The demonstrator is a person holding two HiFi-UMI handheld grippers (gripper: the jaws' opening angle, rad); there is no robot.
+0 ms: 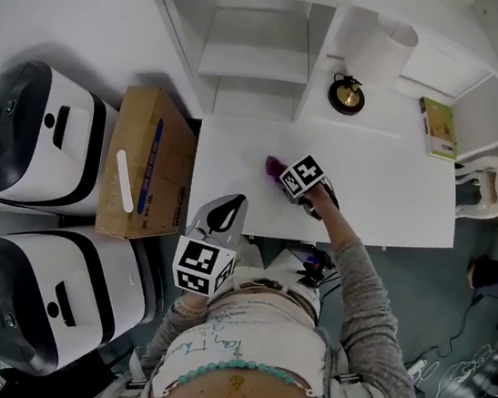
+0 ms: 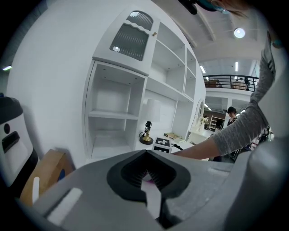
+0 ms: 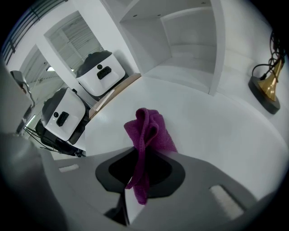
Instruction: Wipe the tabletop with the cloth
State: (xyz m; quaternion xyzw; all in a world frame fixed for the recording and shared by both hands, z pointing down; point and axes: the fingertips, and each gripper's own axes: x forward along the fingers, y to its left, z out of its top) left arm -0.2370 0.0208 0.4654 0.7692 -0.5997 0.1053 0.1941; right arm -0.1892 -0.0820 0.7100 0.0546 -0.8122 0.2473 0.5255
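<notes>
A purple cloth (image 3: 146, 135) hangs bunched from my right gripper (image 3: 137, 178), which is shut on it. In the head view the cloth (image 1: 276, 167) rests on the white tabletop (image 1: 388, 190) near its middle, just left of the right gripper (image 1: 287, 179) and its marker cube. My left gripper (image 1: 220, 219) hovers at the table's near left edge, shut with nothing between its jaws. In the left gripper view its jaws (image 2: 146, 178) meet, and the right gripper's marker cube (image 2: 162, 144) shows beyond.
A brass lamp base (image 1: 346, 95) and a white lampshade (image 1: 382, 47) stand at the table's back. A green book (image 1: 437, 126) lies at the back right. White shelves (image 1: 251, 56) rise behind. A cardboard box (image 1: 146, 163) and two white machines (image 1: 33, 135) sit left.
</notes>
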